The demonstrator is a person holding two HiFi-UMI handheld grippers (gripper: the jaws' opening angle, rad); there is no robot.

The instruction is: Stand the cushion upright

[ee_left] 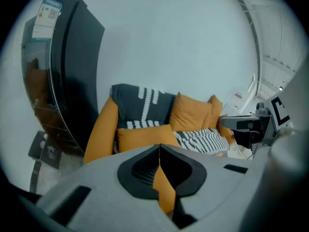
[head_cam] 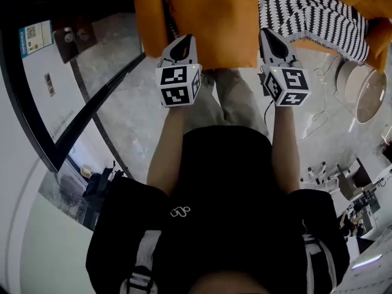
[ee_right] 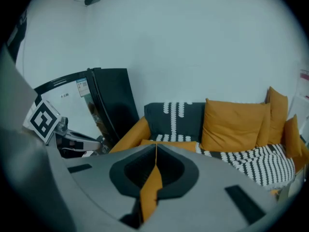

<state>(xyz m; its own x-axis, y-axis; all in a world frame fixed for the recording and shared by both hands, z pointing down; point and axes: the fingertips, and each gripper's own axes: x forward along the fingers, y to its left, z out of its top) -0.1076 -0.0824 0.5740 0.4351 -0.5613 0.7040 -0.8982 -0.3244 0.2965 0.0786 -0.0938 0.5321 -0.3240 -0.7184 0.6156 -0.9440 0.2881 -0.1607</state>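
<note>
The plain orange cushion point(ee_left: 145, 138) lies flat, not upright, lengthwise along the front edge of the sofa point(ee_left: 99, 134) seat.

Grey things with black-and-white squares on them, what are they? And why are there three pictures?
They are hand tools called grippers. A person holds one in each hand: the left gripper and the right gripper. The head view comes from a camera on the person's head, looking down at their arms. The other two pictures come from small cameras riding on each gripper, looking along its fingers. In front is an orange sofa with a black-and-white patterned blanket on its seat. Both grippers look pinched shut on the near edge of a square orange fabric cushion; you can see orange cloth between the fingers.
</note>
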